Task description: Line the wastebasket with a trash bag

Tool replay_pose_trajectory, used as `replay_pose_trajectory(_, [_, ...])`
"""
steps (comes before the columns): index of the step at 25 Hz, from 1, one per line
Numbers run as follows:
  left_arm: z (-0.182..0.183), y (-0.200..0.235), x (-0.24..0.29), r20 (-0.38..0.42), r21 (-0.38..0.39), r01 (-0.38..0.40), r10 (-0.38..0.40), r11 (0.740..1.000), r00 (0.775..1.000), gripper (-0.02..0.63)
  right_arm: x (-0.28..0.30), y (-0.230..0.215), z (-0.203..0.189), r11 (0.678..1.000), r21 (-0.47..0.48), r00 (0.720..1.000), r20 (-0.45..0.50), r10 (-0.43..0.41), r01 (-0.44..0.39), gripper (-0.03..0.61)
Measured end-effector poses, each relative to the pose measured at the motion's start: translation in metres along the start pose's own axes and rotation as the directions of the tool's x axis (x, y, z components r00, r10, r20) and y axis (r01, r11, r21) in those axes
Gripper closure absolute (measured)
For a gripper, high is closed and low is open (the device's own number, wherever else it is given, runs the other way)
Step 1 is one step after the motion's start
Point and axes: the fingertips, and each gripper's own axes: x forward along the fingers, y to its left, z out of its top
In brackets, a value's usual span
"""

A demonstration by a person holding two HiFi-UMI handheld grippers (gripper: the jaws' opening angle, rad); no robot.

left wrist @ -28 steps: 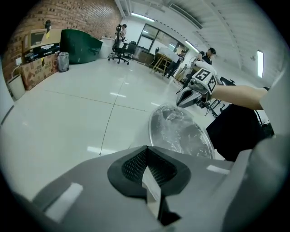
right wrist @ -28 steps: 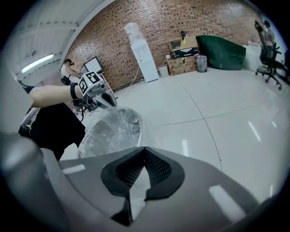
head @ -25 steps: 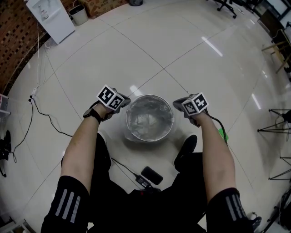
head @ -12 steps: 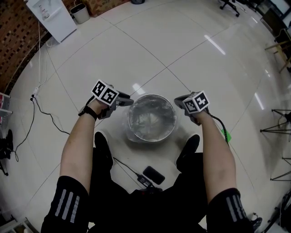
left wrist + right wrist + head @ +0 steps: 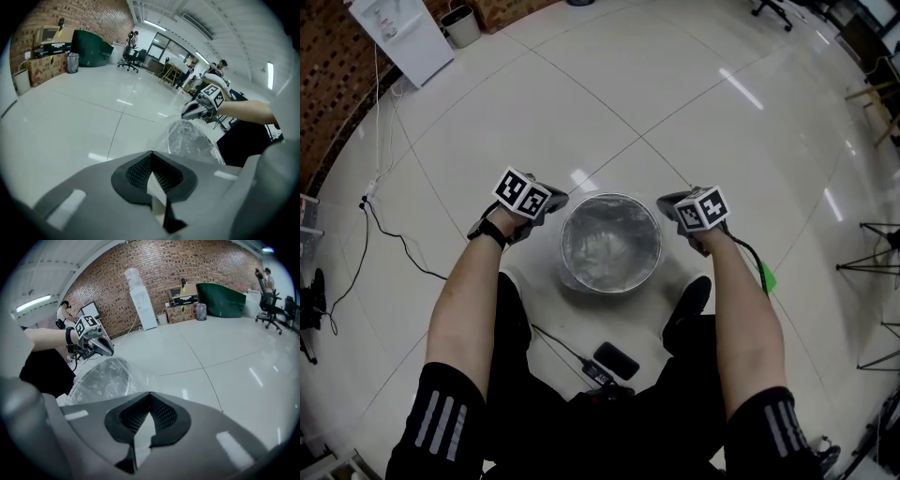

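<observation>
The round wastebasket [image 5: 565, 263] stands on the floor between my feet, with a clear trash bag [image 5: 610, 239] crinkled inside it and over its rim. My left gripper [image 5: 557, 201] is at the rim's left side, and its jaws [image 5: 152, 174] are shut on a strip of the bag's film. At the right side of the rim, my right gripper [image 5: 666, 204] is also shut, with pale film pinched between its pads [image 5: 149, 417]. Each gripper view shows the bag [image 5: 193, 140] [image 5: 101, 378] stretched toward the opposite gripper [image 5: 190, 111] [image 5: 104, 348].
A black phone [image 5: 613, 361] and a cable [image 5: 565, 343] lie on the floor behind the basket, between my shoes [image 5: 684, 309]. A green object [image 5: 761, 276] lies at the right. A water dispenser [image 5: 403, 33] and small bin [image 5: 461, 26] stand far left by the brick wall.
Half a second ago the left gripper had drawn a little out to the left of the rim; now it is back against the rim and shut. The right gripper has stayed put.
</observation>
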Motion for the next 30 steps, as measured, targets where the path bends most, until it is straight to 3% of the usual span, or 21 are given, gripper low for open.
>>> replay_pose_trajectory(8, [-0.006, 0.037, 0.031, -0.031, 0.086, -0.174, 0.177, 0.981, 0.984, 0.620, 0.027, -0.017, 0.000, 0.999, 0.014, 0.999, -0.007, -0.049, 0.049, 0.572])
replay_pose_trajectory(15, [-0.026, 0.043, 0.069, -0.109, 0.127, -0.179, 0.193, 0.976, 0.975, 0.620, 0.051, -0.028, -0.039, 0.998, 0.010, 0.990, -0.127, -0.066, 0.068, 0.572])
replay_pose_trajectory(21, [-0.037, 0.053, 0.079, -0.125, 0.081, -0.170, 0.179, 0.982, 0.976, 0.617, 0.064, -0.020, -0.052, 0.999, 0.002, 0.982, -0.181, -0.051, 0.052, 0.572])
replay_pose_trajectory(25, [-0.039, 0.056, 0.069, -0.134, 0.091, -0.178, 0.190, 0.980, 0.973, 0.530, 0.058, -0.021, -0.047, 0.998, 0.007, 0.985, -0.161, -0.062, 0.064, 0.558])
replay_pose_trajectory(30, [-0.031, 0.069, 0.026, -0.096, 0.081, -0.253, 0.260, 0.964, 0.961, 0.469, 0.033, -0.033, -0.038, 0.990, 0.073, 0.989, -0.088, -0.115, 0.122, 0.468])
